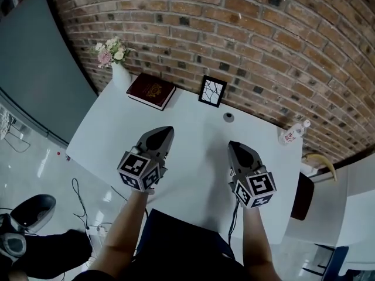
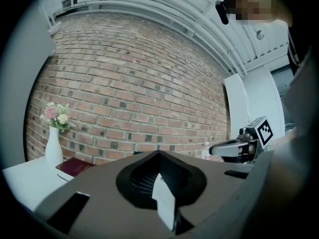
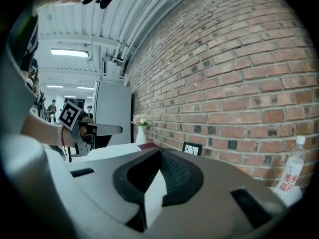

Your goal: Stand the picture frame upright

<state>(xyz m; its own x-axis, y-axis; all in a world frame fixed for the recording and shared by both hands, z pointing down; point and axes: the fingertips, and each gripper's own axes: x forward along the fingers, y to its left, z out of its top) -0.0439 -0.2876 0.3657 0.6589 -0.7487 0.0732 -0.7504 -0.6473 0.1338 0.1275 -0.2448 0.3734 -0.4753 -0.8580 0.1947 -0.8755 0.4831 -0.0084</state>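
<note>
A black picture frame (image 1: 212, 91) with a white cracked-line print stands upright at the table's far edge, against the brick wall; its top also shows in the right gripper view (image 3: 193, 148). My left gripper (image 1: 166, 132) hovers over the near left of the white table (image 1: 193, 157), jaws shut and empty. My right gripper (image 1: 235, 147) hangs over the near right, also shut with nothing in it. Both sit well short of the frame. Each gripper shows in the other's view: the right gripper (image 2: 219, 149) and the left gripper (image 3: 112, 129).
A dark red book (image 1: 152, 91) lies at the far left beside a white vase of flowers (image 1: 117, 69). A small dark round object (image 1: 228, 117) rests near the frame. A plastic bottle (image 1: 295, 132) lies at the far right corner. Cables and shoes are on the floor at left.
</note>
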